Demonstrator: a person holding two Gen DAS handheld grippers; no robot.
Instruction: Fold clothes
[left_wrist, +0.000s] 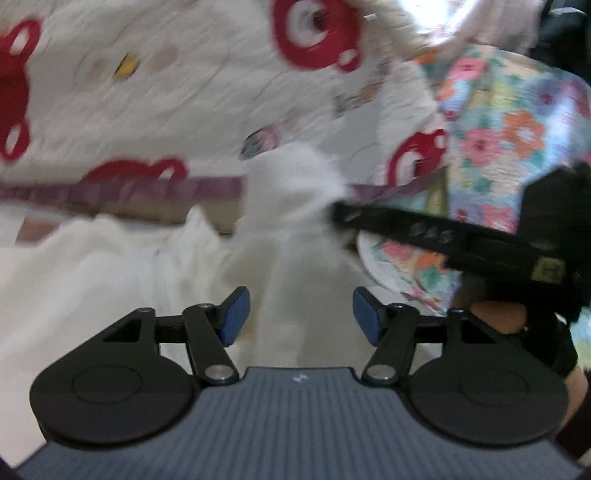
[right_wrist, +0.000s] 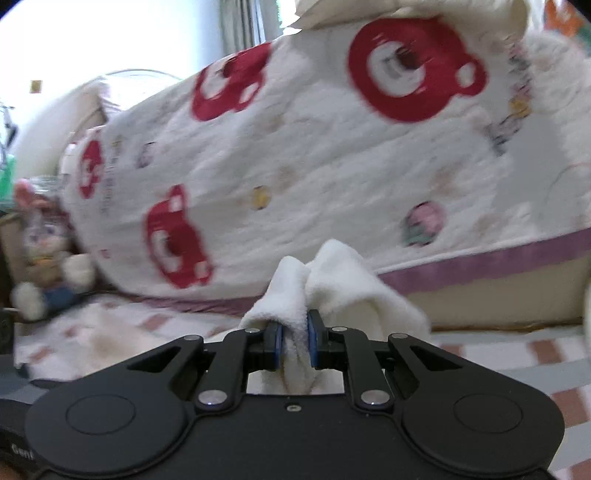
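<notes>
Left wrist view: we see the left gripper (left_wrist: 301, 314) with its blue pads (left_wrist: 233, 316) spread wide apart and pressing on nothing. The white garment (left_wrist: 291, 206) rises as a drawn-up column just beyond the gap between the pads, its lower part passing between them without touching either that we can tell; more of it lies heaped to the left of the gripper. The right gripper (left_wrist: 341, 214) reaches in from the right and meets the garment at the column's upper edge. Behind the garment hangs a white quilt with red bears (left_wrist: 166, 96); a floral cloth (left_wrist: 509, 122) lies to its right.

Right wrist view: we see the right gripper (right_wrist: 294, 345) pressed together on a bunched fold of the white garment (right_wrist: 332, 280), which stands up above the pads and spills to the right of them. Beyond the garment lies the quilt with red bears (right_wrist: 295, 147). A stuffed rabbit (right_wrist: 44, 258) sits well to the left of the garment. No containers appear in either view.
</notes>
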